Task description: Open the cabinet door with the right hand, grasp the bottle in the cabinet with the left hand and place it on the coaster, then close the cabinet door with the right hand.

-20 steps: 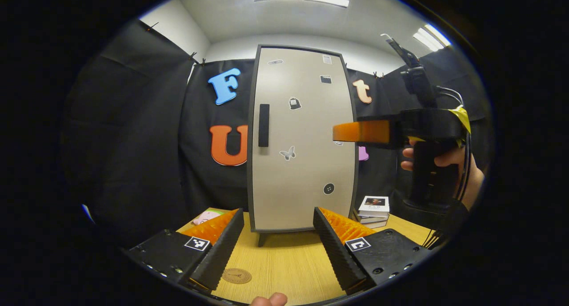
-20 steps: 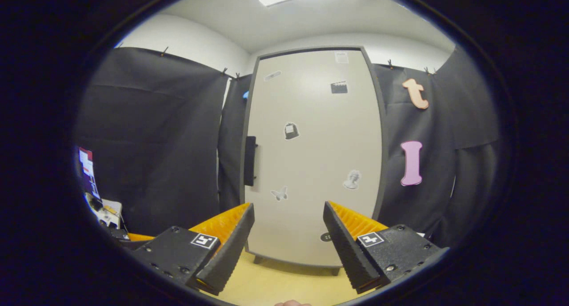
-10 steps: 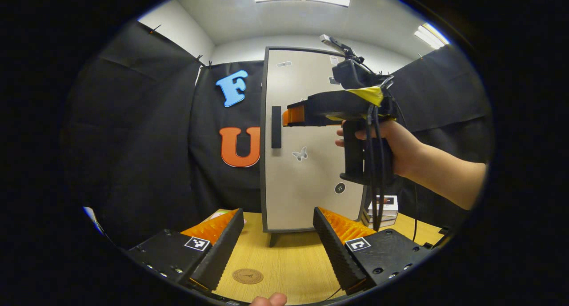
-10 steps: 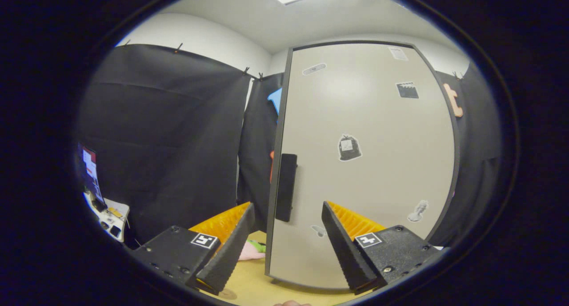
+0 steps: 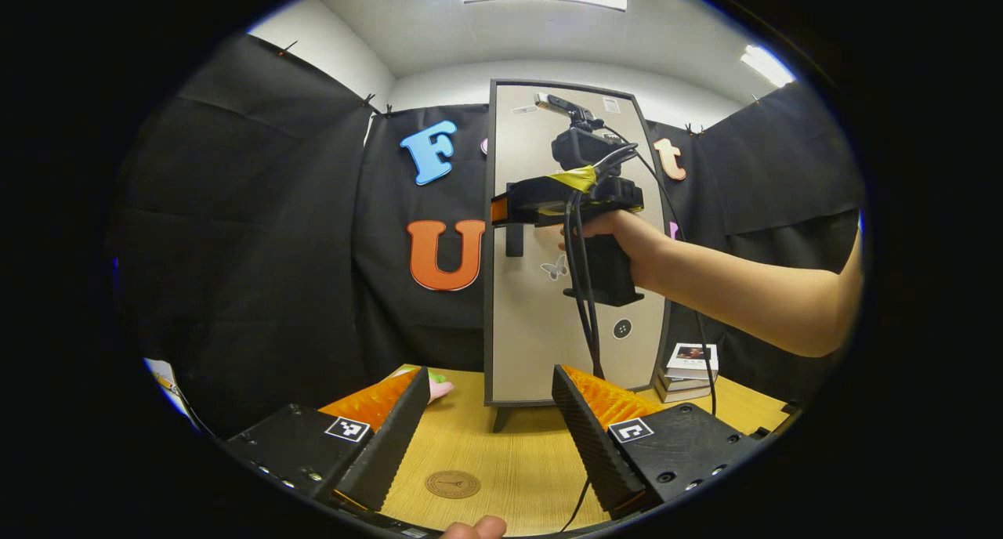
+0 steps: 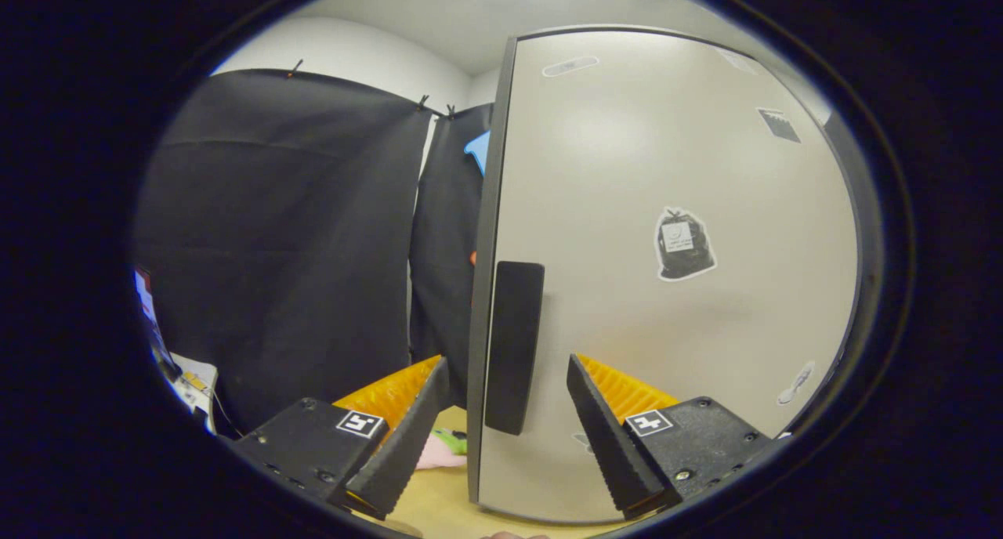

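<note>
Booth: black cloth walls, wooden bench (image 5: 501, 461), closed cabinet (image 5: 564, 343) standing at its back.
Right tongs (image 6: 501, 425): spread wide, now right at the door handle (image 6: 513, 343), nearer than a second ago; nothing gripped yet.
Left tongs (image 5: 490, 429): spread wide, empty, low over the bench, held back.
Coaster (image 5: 452, 484): bare, on the bench near the left tongs.
Bottle: hidden behind the shut door.
Meaning: approach nearly done; next, closing on the handle and pulling.
</note>
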